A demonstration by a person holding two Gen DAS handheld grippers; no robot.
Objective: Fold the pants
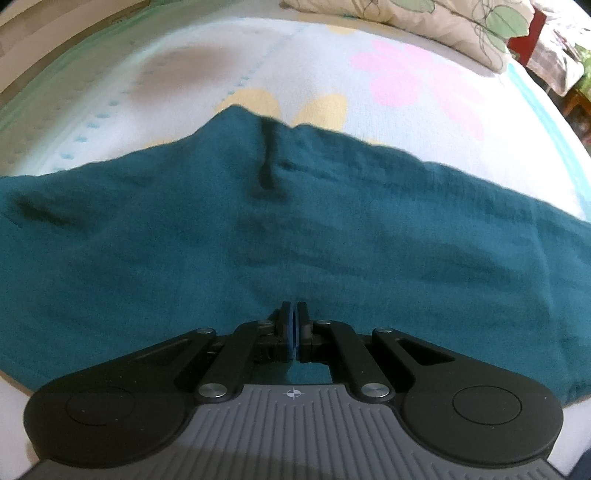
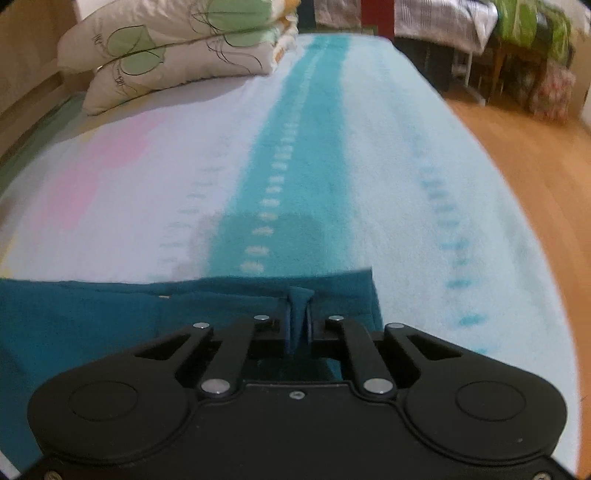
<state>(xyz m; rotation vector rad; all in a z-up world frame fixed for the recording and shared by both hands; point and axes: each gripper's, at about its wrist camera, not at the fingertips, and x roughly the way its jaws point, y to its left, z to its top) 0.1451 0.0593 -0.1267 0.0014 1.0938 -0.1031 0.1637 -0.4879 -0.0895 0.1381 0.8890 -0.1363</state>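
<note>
Teal pants (image 1: pixel 258 240) lie spread across a flowered bed cover (image 1: pixel 417 77), their far edge rising to a peak at the middle. My left gripper (image 1: pixel 294 308) hangs low over the cloth near its front edge. It is shut: the blue pads meet and no fabric shows between them. In the right wrist view one end of the pants (image 2: pixel 110 314) lies flat, with a straight hem along its far side. My right gripper (image 2: pixel 297 302) is shut on a pinched-up ridge of that teal cloth just behind the hem, close to the corner.
Stacked leaf-print pillows (image 2: pixel 177 48) sit at the far end of the bed (image 2: pixel 314 147), also seen as pillows (image 1: pixel 443 26) from the left. The bed's edge curves down the right, with wooden floor (image 2: pixel 517 155) and cluttered furniture (image 2: pixel 524 33) beyond.
</note>
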